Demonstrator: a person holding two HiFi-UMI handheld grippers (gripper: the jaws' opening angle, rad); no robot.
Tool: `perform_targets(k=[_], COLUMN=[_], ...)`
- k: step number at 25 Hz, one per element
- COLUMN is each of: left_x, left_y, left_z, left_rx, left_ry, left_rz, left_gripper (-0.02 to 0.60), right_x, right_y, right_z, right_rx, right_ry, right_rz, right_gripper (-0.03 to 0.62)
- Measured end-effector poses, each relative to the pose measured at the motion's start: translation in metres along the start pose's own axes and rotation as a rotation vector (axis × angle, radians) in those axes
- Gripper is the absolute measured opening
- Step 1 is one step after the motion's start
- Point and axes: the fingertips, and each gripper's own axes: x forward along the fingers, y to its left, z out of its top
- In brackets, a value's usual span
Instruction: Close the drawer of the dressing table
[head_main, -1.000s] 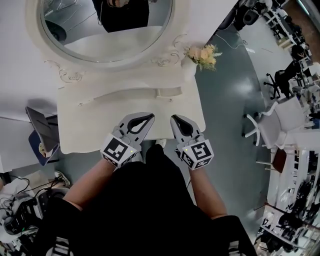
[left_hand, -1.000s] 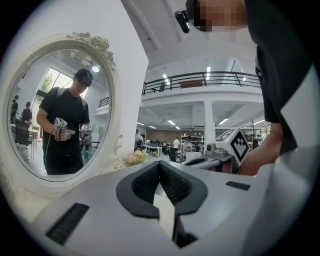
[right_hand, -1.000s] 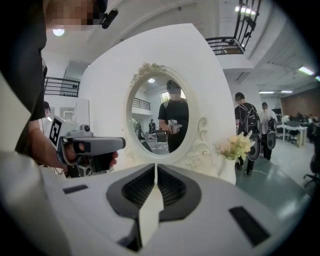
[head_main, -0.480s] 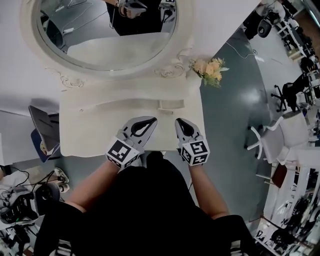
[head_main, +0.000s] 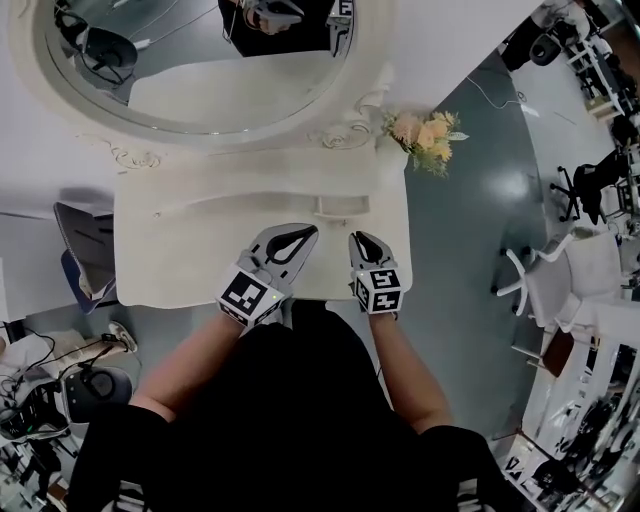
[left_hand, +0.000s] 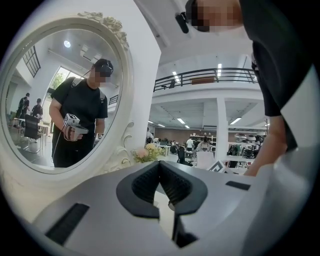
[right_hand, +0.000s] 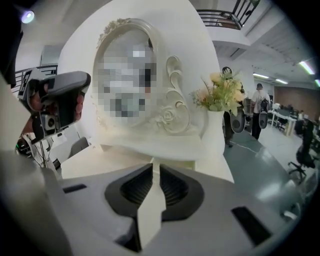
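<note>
The white dressing table (head_main: 190, 255) stands under an oval mirror (head_main: 200, 60). Its drawer shows in no view; the front below the tabletop edge is hidden by my grippers and the person's dark clothing. My left gripper (head_main: 297, 236) lies over the front edge near the middle, and its jaws meet at the tips (left_hand: 159, 165). Beside it on the right, my right gripper (head_main: 362, 243) tilts down at the same edge. Its jaws (right_hand: 152, 172) are opening to a narrow slit, through which only white table surface shows.
A vase of pale flowers (head_main: 427, 130) stands at the table's back right corner, and a low raised shelf (head_main: 340, 206) runs along the back. A chair (head_main: 85, 255) stands to the left, office chairs (head_main: 560, 270) to the right, and cables and gear (head_main: 50, 400) on the floor.
The right gripper has sunk and tipped downward at the table's front edge. The left gripper has shifted a little toward the table. The head camera's view has drifted.
</note>
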Motion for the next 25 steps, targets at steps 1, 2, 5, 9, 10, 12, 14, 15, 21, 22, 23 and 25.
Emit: perform_targets(k=[1, 2, 5, 9, 10, 12, 14, 15, 21, 22, 23, 25], left_x=[0.003, 0.005, 0.010, 0.018, 0.020, 0.023, 0.024, 0.024, 0.028, 0.029, 0.029, 0.030], left_y=[0.001, 0.002, 0.004, 0.007, 0.008, 0.010, 0.013, 0.014, 0.020, 0.020, 0.021, 0.022], left_z=[-0.002, -0.004, -0.011, -0.022, -0.023, -0.028, -0.033, -0.035, -0.046, -0.048, -0.049, -0.053], left_rx=[-0.002, -0.003, -0.003, -0.006, -0.005, -0.009, -0.015, -0.017, -0.024, -0.024, -0.025, -0.028], left_ry=[0.002, 0.005, 0.006, 0.008, 0.009, 0.021, 0.035, 0.037, 0.045, 0.047, 0.049, 0.053], left_rz=[0.001, 0.001, 0.002, 0.005, 0.005, 0.007, 0.014, 0.017, 0.026, 0.028, 0.030, 0.034], left_gripper=[-0.005, -0.005, -0.006, -0.006, -0.005, -0.005, -0.006, -0.005, -0.005, -0.005, -0.005, -0.005], right_x=[0.005, 0.009, 0.023, 0.041, 0.045, 0.055, 0.064, 0.067, 0.085, 0.087, 0.089, 0.092], right_y=[-0.003, -0.007, -0.014, -0.018, -0.018, -0.018, -0.017, -0.017, -0.029, -0.030, -0.031, -0.032], right_z=[-0.005, -0.010, -0.023, -0.037, -0.040, -0.047, -0.053, -0.057, -0.072, -0.074, -0.075, -0.077], right_rx=[0.005, 0.010, 0.026, 0.033, 0.035, 0.039, 0.037, 0.035, 0.053, 0.056, 0.059, 0.064], right_ry=[0.014, 0.025, 0.052, 0.087, 0.097, 0.119, 0.144, 0.155, 0.188, 0.191, 0.193, 0.196], right_rz=[-0.008, -0.016, -0.033, -0.044, -0.047, -0.050, -0.051, -0.055, -0.101, -0.105, -0.106, -0.107], right_gripper=[0.029, 0.032, 0.048, 0.083, 0.091, 0.108, 0.140, 0.152, 0.155, 0.155, 0.155, 0.153])
